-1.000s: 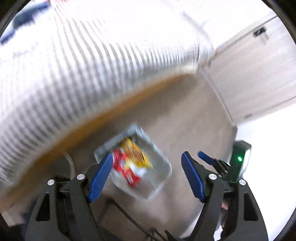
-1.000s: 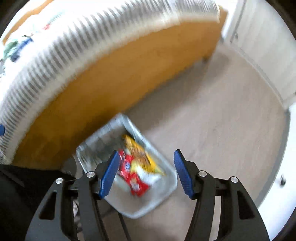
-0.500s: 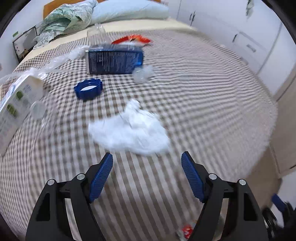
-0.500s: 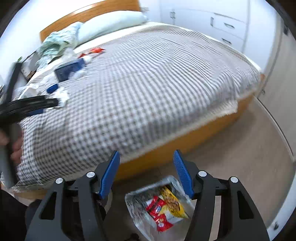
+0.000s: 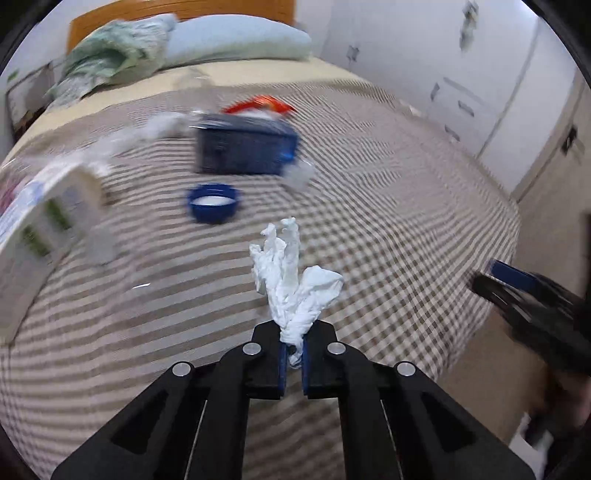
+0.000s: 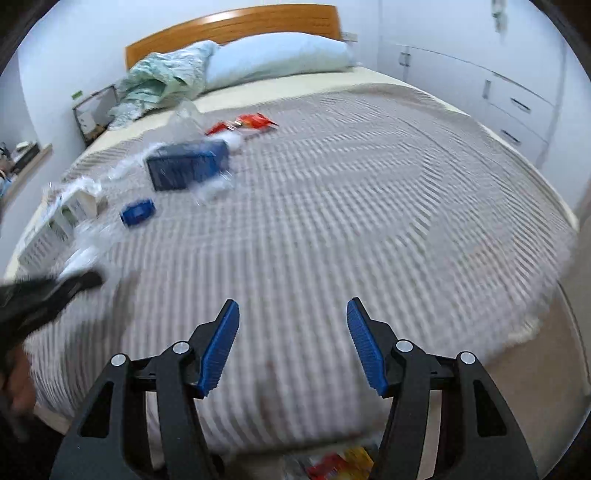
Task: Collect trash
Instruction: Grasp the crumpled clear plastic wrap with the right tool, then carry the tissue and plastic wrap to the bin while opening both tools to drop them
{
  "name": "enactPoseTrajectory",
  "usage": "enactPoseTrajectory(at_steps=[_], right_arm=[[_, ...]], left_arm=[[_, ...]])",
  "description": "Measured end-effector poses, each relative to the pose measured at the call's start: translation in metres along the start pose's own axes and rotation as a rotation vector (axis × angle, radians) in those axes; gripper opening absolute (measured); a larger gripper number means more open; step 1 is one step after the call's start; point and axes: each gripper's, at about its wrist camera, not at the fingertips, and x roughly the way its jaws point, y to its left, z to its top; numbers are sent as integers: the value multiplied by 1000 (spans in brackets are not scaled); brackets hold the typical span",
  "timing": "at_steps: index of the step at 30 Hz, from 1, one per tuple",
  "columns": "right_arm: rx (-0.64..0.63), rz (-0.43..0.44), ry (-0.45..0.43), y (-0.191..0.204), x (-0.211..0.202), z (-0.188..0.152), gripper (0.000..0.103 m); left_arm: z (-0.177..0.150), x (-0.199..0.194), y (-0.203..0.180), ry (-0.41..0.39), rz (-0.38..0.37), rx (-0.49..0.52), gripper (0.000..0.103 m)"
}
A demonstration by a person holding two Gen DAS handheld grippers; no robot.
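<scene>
My left gripper (image 5: 291, 360) is shut on a crumpled white tissue (image 5: 293, 280) and holds it above the checked bedspread (image 5: 388, 206). Behind it lie a blue lid (image 5: 213, 202), a dark blue box (image 5: 245, 149), a red wrapper (image 5: 258, 104), clear plastic (image 5: 147, 131) and a white carton (image 5: 40, 229). My right gripper (image 6: 293, 343) is open and empty over the bed's near part. The right wrist view also shows the blue box (image 6: 188, 166), the lid (image 6: 137, 212) and the red wrapper (image 6: 242, 123). The right gripper shows at the right edge of the left wrist view (image 5: 532, 295).
A pillow (image 6: 277, 59) and a green blanket (image 6: 162, 79) lie at the wooden headboard (image 6: 232, 26). White drawers (image 6: 517, 107) line the right wall. Red and yellow wrappers (image 6: 332, 465) in the bin show below the bed edge, on the floor.
My left gripper has swung up from the bin to the bed and shut on the white tissue, lifting it. My right gripper has also risen from the bin over the bed, staying open.
</scene>
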Motion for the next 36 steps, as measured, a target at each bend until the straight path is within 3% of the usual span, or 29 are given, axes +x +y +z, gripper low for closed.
enactPoseTrajectory(at_steps=[3, 6, 11, 14, 16, 20, 29, 36], right_arm=[[21, 76, 7, 27, 46, 37, 59], [19, 98, 17, 54, 78, 61, 59], [-54, 63, 30, 93, 110, 80, 53], [-147, -35, 67, 113, 132, 82, 27], [-131, -40, 90, 113, 139, 79, 13], [-97, -25, 70, 107, 126, 73, 6], [-101, -4, 23, 111, 64, 58, 5], [-74, 4, -24, 91, 0, 39, 5]], left_arm=[[-4, -24, 34, -67, 0, -60, 3], [-1, -33, 55, -104, 38, -73, 3], [6, -43, 80, -154, 63, -110, 3], [10, -44, 98, -167, 55, -153, 3], [13, -43, 105, -176, 47, -174, 3], [13, -54, 109, -195, 24, -192, 3], [13, -63, 103, -191, 21, -181, 3], [0, -78, 65, -206, 11, -89, 3]])
